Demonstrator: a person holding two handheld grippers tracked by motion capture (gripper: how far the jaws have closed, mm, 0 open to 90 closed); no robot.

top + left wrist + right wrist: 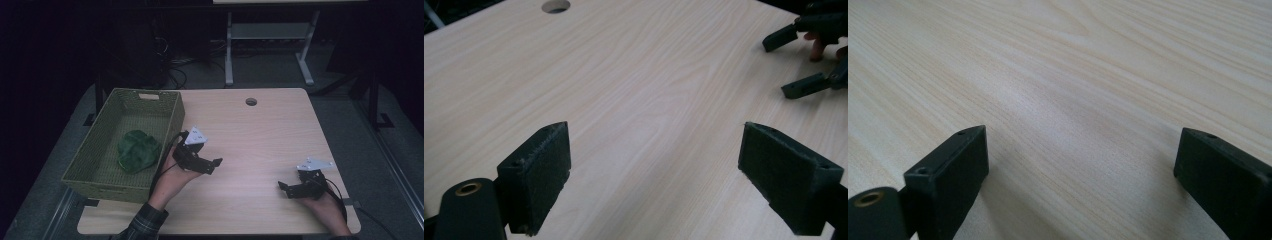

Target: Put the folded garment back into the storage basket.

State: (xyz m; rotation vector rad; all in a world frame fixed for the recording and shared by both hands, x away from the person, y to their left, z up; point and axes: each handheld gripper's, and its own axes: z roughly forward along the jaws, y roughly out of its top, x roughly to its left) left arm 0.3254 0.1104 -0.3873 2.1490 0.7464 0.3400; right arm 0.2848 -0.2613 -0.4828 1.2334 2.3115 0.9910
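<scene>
Lying crumpled, green cloth (138,150) (in basket (100,145))

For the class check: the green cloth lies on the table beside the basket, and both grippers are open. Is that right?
Not quite. The high view shows the green cloth lying inside the basket, not on the table. Both the left gripper and right gripper are open.

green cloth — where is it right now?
High view: the green cloth lies inside the woven basket at the table's left, just left of the open left tool.
</scene>
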